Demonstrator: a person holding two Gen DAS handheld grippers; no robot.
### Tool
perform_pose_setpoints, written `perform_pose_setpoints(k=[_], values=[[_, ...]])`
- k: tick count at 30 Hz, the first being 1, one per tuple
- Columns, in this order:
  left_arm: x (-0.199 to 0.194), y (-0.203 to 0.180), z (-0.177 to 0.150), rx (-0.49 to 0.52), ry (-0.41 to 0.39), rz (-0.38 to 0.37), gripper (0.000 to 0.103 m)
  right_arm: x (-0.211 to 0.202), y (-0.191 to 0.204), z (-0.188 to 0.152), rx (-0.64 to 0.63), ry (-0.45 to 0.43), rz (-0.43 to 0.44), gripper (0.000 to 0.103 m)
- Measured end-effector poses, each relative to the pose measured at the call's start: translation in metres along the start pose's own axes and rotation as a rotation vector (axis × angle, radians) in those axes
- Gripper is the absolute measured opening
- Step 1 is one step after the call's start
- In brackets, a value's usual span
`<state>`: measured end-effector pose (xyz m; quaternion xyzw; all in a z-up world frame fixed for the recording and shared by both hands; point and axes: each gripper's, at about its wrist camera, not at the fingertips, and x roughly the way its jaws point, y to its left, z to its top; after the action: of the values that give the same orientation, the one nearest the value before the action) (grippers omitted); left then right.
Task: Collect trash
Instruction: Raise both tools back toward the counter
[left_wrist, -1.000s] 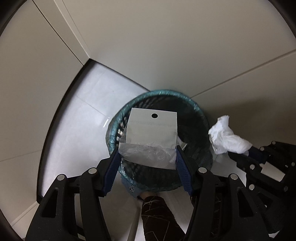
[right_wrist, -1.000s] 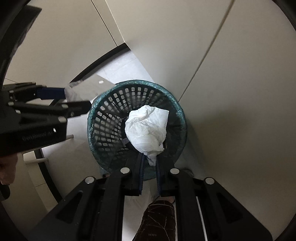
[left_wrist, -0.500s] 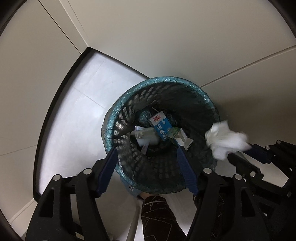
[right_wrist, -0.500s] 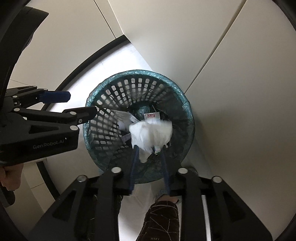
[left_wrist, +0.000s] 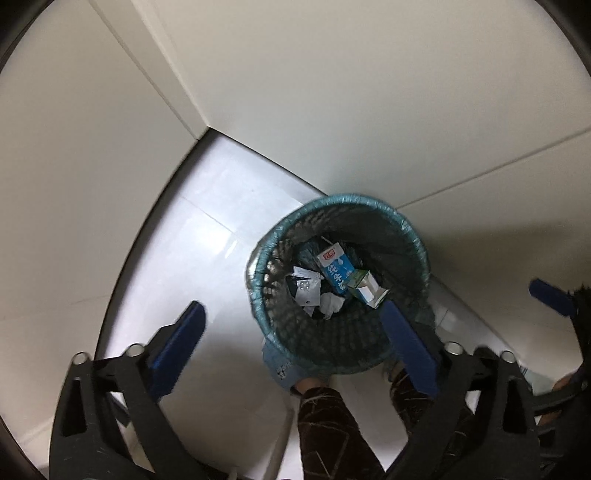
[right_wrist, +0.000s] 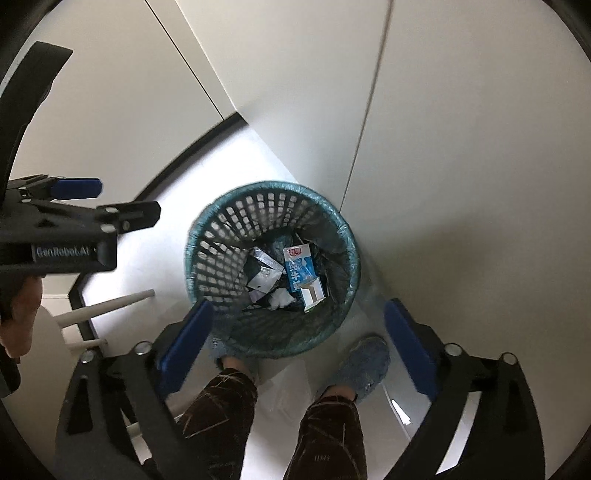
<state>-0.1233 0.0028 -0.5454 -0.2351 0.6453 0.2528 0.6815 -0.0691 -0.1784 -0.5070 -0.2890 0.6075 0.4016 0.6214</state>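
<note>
A teal mesh waste basket (left_wrist: 347, 200) (right_wrist: 266, 189) with a bag liner stands on the pale floor in a wall corner, straight below both grippers. Inside lie a blue milk carton (left_wrist: 334, 267) (right_wrist: 300, 267), a small green-and-white carton (left_wrist: 367, 288), a clear plastic packet (left_wrist: 306, 290) (right_wrist: 262, 277) and a crumpled white tissue (left_wrist: 330, 303) (right_wrist: 279, 298). My left gripper (left_wrist: 291, 310) hangs above the basket, its jaws opening wide with nothing between them. My right gripper (right_wrist: 298, 308) is the same: jaws opening, nothing held.
A person's legs in dark patterned trousers and blue slippers (right_wrist: 364, 360) stand right against the basket. White walls close in behind and to the right. White furniture legs (right_wrist: 107, 304) stick out at the left. A hand (right_wrist: 22, 317) holds the left gripper.
The left gripper let go of the clear plastic packet and the right one of the white tissue; both now lie in the basket. Both grippers have risen with jaws spread wide.
</note>
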Motion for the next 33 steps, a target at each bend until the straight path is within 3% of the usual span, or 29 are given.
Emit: perform_pose_setpoints(k=[6, 15, 20, 26, 33], values=[[-0.089, 0.006, 0.0, -0.08, -0.042, 0.029, 0.097, -0.094, 0.016, -0.006, -0.022, -0.026, 0.045, 0.095], [-0.213, 0.0, -0.003, -0.058, -0.105, 0.047, 0.097, -0.237, 0.038, -0.001, -0.058, 0.037, 0.149, 0.095], [-0.274, -0.013, -0.004, -0.018, -0.146, 0.031, 0.097, -0.316, 0.04, 0.009, -0.091, -0.054, 0.107, 0.095], [-0.348, -0.035, 0.0, 0.005, -0.218, 0.042, 0.097, -0.404, 0.019, 0.022, -0.071, -0.234, 0.017, 0.095], [-0.429, -0.058, 0.012, 0.016, -0.311, 0.028, 0.097, -0.468, -0.024, 0.037, 0.017, -0.396, -0.049, 0.095]])
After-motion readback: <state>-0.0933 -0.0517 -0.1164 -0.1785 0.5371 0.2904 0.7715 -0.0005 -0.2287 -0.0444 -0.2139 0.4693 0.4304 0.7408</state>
